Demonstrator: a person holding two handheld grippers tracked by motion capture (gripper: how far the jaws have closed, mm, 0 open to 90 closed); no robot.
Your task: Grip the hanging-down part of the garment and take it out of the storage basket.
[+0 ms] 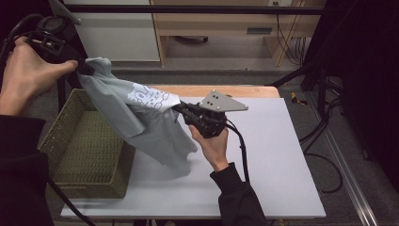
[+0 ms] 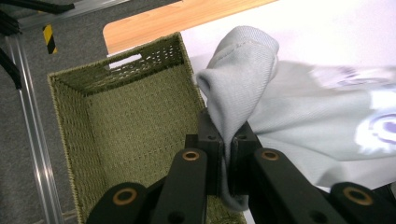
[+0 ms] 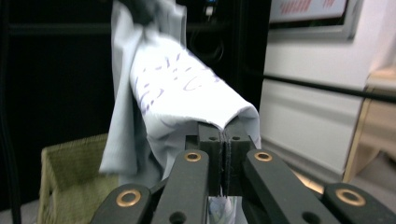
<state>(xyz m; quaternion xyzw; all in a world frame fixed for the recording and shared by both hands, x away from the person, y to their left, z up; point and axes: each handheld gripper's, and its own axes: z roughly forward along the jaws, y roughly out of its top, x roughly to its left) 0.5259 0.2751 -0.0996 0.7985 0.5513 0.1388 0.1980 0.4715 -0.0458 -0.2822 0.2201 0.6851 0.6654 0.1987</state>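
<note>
both grippers are pinching the pale grey printed cotton t-shirt (image 1: 141, 117), the left gripper (image 1: 81, 66) high over the green woven basket (image 1: 70, 141), the right gripper (image 1: 181, 109) lower. probably unfolding; they should be keeping the cloth taut and clear of the rim.

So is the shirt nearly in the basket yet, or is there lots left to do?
About halfway, it seems. Done: the grey shirt is off the table, with the left gripper and the right gripper each shut on the cloth. In hand: it hangs stretched between them, partly above the green basket. Left: probably lowering it in and letting go; the basket looks empty inside.
</note>
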